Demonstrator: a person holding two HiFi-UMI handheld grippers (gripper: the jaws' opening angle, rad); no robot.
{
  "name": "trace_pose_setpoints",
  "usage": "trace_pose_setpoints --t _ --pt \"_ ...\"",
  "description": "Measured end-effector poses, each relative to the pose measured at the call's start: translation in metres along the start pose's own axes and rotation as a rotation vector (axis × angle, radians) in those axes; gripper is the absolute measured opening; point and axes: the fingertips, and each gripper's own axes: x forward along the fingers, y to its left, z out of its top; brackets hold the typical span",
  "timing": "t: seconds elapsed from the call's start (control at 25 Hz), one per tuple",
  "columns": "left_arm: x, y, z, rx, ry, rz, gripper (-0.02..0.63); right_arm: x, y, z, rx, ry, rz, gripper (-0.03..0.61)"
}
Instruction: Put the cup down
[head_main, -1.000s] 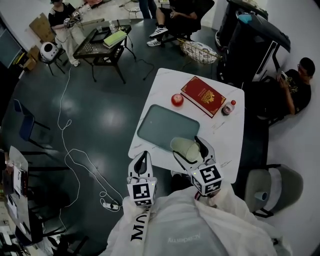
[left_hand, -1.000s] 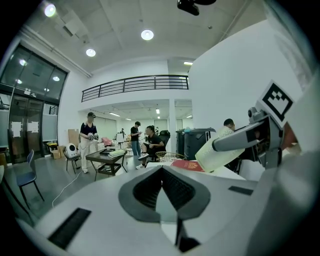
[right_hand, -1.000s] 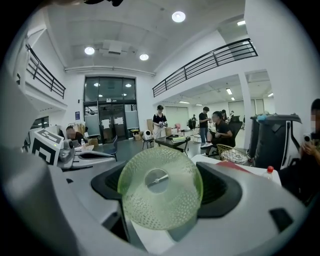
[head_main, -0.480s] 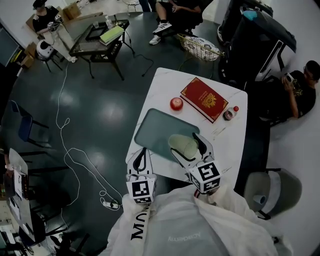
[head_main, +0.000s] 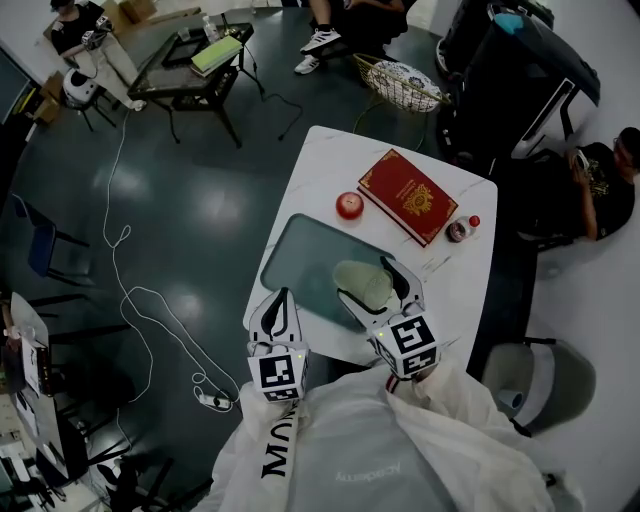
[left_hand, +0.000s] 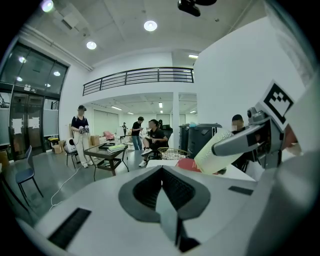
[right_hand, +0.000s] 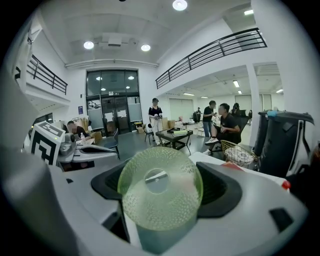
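Fingers of the right gripper are clenched on a pale green cup. They hold it on its side, with its round base turned back toward the person and its mouth pointing away. The cup hangs over the near right part of a grey-green mat that lies on the white tabletop. No view shows whether the cup touches the mat.

To its left, the left gripper sits at the tabletop's near left corner. Its fingers are pressed together with nothing between them.

Beyond the mat, a red apple stands just past its far edge. A red book lies flat to the right of the apple. A small bottle with a red cap stands near the book's right corner, close to the tabletop's right edge.

Farther off, a wire basket sits on the dark floor past the tabletop. A person sits at the right wall.
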Motion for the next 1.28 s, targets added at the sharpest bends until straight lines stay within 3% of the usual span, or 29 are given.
trace_pose_setpoints --t 0.44,1.28 --pt "0.011 0.012 -0.016 -0.011 0.027 0.027 0.012 0.06 -0.01 -0.016 -0.181 0.127 0.096 0.41" --pt "0.042 0.03 -0.027 -0.011 0.055 0.04 0.012 0.164 -0.018 -0.05 -0.343 0.314 0.209 0.41"
